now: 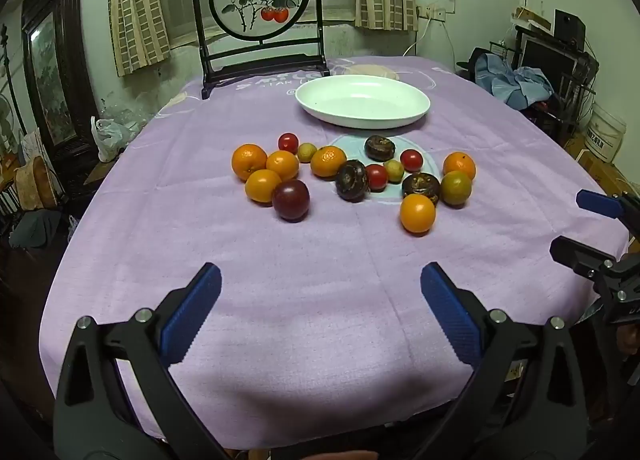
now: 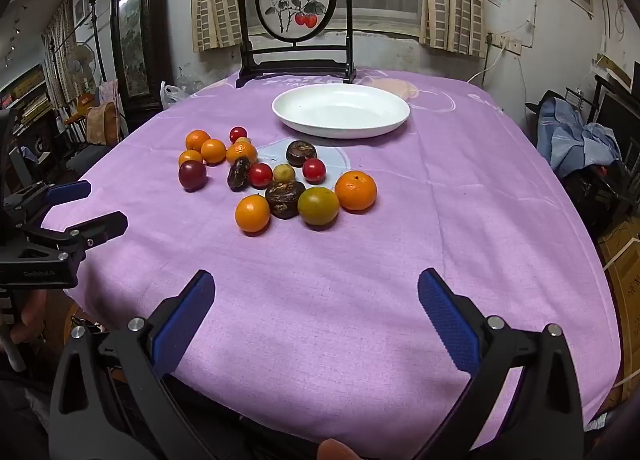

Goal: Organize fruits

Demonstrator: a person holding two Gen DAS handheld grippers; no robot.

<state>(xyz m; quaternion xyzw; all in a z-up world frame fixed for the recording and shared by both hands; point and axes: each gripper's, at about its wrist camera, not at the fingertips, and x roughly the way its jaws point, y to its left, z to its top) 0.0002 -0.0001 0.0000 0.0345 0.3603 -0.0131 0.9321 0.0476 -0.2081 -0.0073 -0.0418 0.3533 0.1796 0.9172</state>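
Note:
Several loose fruits lie mid-table: oranges (image 1: 417, 213) (image 2: 355, 190), red tomatoes (image 1: 411, 160) (image 2: 314, 170), a dark plum (image 1: 291, 199) (image 2: 192, 175), dark brown wrinkled fruits (image 1: 351, 180) (image 2: 285, 198) and a greenish citrus (image 1: 456, 187) (image 2: 318, 205). Behind them stands an empty white oval dish (image 1: 362, 114) (image 2: 340, 127). My left gripper (image 1: 320, 292) hangs open over the near cloth, well short of the fruit. My right gripper (image 2: 316, 296) is open too, nothing between its blue pads. Each shows at the other view's side: right gripper (image 1: 580, 227), left gripper (image 2: 100, 203).
A purple cloth (image 1: 320, 260) (image 2: 400, 260) covers the table. A dark-framed round painting on a stand (image 1: 260, 11) (image 2: 296, 7) sits at the far edge behind the dish. Furniture, bags and clothes crowd the room on both sides of the table.

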